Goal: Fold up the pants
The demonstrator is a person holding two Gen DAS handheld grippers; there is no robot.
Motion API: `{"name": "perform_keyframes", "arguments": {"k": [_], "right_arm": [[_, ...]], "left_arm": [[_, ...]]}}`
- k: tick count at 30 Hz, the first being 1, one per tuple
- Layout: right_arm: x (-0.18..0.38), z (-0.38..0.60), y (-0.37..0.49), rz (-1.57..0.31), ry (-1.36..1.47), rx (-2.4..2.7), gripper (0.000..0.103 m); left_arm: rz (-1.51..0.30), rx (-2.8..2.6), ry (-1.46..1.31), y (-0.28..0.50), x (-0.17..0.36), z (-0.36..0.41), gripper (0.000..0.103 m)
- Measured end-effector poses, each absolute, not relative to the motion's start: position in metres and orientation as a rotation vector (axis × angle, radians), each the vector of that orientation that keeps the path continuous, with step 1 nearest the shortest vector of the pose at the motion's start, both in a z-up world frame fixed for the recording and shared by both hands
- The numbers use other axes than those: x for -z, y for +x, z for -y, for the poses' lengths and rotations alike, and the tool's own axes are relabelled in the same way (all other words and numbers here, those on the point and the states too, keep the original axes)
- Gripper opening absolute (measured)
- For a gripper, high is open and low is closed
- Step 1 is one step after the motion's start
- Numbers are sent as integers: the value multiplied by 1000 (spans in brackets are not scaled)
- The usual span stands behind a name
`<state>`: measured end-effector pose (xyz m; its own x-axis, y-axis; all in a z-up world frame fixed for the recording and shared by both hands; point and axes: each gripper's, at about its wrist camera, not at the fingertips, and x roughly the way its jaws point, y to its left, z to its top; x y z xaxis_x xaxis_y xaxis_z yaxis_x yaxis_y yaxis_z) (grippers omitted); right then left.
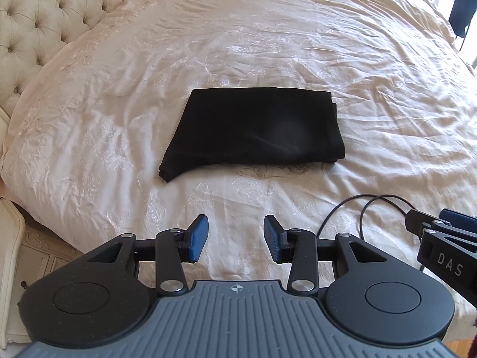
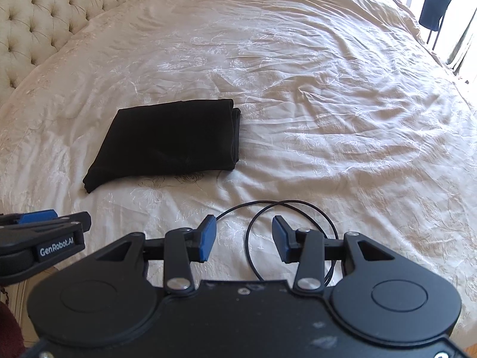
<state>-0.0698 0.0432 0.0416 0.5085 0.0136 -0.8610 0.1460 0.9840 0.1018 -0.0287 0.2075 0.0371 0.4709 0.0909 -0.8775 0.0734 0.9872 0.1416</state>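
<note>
Sitting folded on the bed (image 1: 298, 44), pants (image 1: 253, 131) lie ahead of both tongs, long axis roughly left-right; left tongs (image 1: 235, 237) face them squarely so are nearer, right tongs (image 2: 243, 238) offset right, both part-open and empty

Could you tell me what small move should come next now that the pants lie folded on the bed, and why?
Probably just draw both tongs back. The pants already lie in a compact folded stack on the bed, and the left tongs and right tongs are open, empty and apart from them. At most, tuck the loose near-left corner.
</note>
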Motion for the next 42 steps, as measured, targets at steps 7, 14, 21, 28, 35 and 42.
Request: {"name": "perform_keyframes", "arguments": {"k": [7,14,21,28,35,42], "right_arm": [[-40,-38,-75,-1037,185,83,44],[-38,-34,-74,-1037,207,78,44],[-37,-34,-70,-1035,214,72,44],[-37,-38,-67,-1031,211,63,44],[-36,-41,-64,-1030,217,61,44],[-36,-41,-64,-1031,217,61,44]], "left_arm": [[-1084,-4,190,-32,-36,-200,40],[-1088,-7,212,-32,-35,-197,40],[-1087,-11,217,-32,-35,-195,40],[-1086,-21,205,-29,-35,-200,40],[-1084,-27,200,-28,-36,-201,40],[-1084,-27,201,-28,-36,-201,40]]}}
